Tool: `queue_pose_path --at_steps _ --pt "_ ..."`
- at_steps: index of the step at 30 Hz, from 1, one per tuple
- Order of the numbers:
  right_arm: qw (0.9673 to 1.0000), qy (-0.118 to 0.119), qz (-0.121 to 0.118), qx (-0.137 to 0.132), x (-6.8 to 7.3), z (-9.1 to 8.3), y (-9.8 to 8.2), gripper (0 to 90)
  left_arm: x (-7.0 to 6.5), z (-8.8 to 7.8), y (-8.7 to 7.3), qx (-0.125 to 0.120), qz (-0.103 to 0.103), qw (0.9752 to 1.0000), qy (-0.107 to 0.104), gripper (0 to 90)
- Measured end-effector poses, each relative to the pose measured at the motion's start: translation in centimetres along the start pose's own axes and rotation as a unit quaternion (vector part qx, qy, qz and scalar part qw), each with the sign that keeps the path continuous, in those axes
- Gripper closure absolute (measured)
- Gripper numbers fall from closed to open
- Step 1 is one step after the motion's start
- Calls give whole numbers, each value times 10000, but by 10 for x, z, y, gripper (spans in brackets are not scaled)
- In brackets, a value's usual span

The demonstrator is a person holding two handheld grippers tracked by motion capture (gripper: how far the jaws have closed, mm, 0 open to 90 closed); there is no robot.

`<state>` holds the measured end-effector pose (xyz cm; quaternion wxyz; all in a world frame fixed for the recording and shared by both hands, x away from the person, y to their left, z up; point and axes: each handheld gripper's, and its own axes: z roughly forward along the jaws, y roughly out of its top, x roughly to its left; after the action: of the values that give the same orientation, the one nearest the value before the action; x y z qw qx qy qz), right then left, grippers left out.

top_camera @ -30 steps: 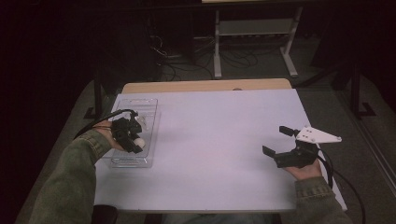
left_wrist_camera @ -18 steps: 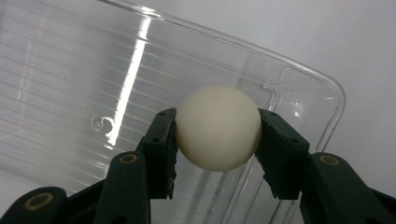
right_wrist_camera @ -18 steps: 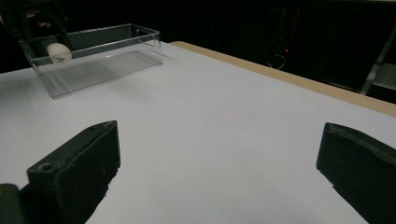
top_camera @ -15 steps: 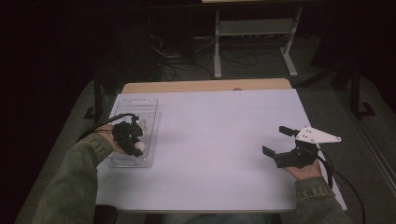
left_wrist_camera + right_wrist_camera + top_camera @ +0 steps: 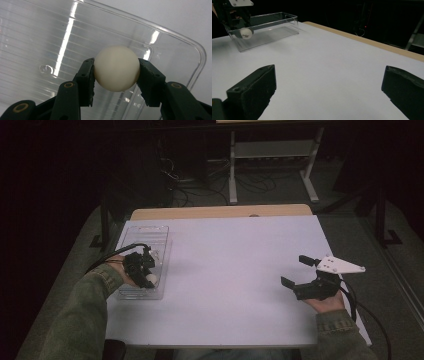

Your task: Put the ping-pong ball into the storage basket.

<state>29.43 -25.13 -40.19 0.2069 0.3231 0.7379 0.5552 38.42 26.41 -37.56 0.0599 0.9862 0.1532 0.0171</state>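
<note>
1. The left gripper (image 5: 141, 268) sits at the near left of the table (image 5: 235, 270), held over a clear plastic tray (image 5: 159, 232) that lies along the table's left edge.
2. Its jaws are closed on a white ball (image 5: 116, 68); in the left gripper view one black jaw presses each side of the ball, with the ribbed clear floor of the tray (image 5: 45, 37) behind it.
3. In the high view the ball (image 5: 150, 279) shows as a pale spot at the near end of the tray, just beside the gripper's body.
4. In the right gripper view the ball (image 5: 245, 33) appears inside the tray (image 5: 274, 25), at its near-left end, with the left gripper (image 5: 233, 12) above it.
5. The right gripper (image 5: 305, 275) is at the near right of the table, well apart from the tray, with its grey three-cornered plate on top.
6. Its jaws stand wide apart with nothing between them, just bare white table.
7. Beyond the table's far edge stands a white metal frame (image 5: 270, 157) on a dark floor with cables.
</note>
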Motion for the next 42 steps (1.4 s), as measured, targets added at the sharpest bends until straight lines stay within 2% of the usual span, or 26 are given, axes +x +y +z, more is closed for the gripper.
queue_pose_path --at_steps 12,14,20,23,26,30,42 --pt "10000 -1 3 -6 0 0 0 0 0 6 2 79 -52 9999 -40 511" --pt "10000 -2 -4 -12 0 -1 0 0 0 5 2 56 -114 9999 -67 504" --pt "10000 -3 4 -8 0 -1 0 0 2 3 1 6 -298 9995 -71 390" --pt "10000 -2 4 -5 0 0 0 0 3 -1 -1 -28 -299 9995 60 318" --pt "10000 -2 5 -5 0 0 0 0 5 -5 -2 -89 -410 9990 130 263" --pt "10000 1 2 -4 0 0 0 0 6 -11 -4 -171 -516 9983 223 215" --pt "10000 2 8 -5 0 -1 0 0 4 -30 -5 -346 -554 9971 379 114"
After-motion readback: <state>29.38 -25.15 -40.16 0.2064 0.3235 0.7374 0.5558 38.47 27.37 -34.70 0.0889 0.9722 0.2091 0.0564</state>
